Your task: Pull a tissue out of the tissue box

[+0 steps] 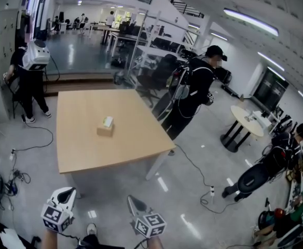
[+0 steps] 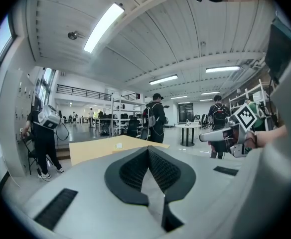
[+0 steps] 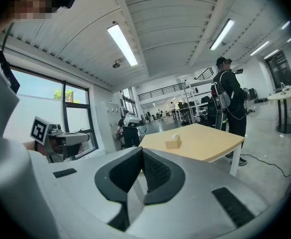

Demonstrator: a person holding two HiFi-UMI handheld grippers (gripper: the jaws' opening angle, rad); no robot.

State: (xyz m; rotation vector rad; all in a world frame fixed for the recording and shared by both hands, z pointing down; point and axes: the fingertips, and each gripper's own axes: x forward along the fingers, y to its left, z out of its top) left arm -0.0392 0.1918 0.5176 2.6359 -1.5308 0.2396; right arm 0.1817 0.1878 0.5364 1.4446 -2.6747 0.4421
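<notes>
- floor [image 1: 193, 191]: grey and glossy, reflecting the ceiling lights; it runs under everything else in the head view.
- table [image 1: 89, 139]: a light wooden top on pale legs, standing ahead of both grippers and well apart from them. its surface is bare except for one box.
- person in black [image 1: 193, 95]: stands just beside the table's far right corner, wearing a cap and carrying gear on the back.
- person with a white backpack [image 1: 29, 77]: stands at the far left by the wall, beyond the table's far left corner.
- round white table [image 1: 247, 119]: sits on a dark pedestal to the right, well apart from the wooden table.
- left gripper [image 1: 64, 193]: low at the bottom edge of the head view, over the floor and short of the table. its own view shows the jaws pressed together with nothing between them.
- right gripper [image 1: 133, 200]: beside the left one and likewise short of the table. its jaws are pressed together and empty (pads meeting at the tip).
- tissue box [image 1: 106, 126]: a small tan box near the table's middle, touched by neither gripper.
- tissue [image 1: 108, 121]: a pale tuft standing up from the box's top.
</notes>
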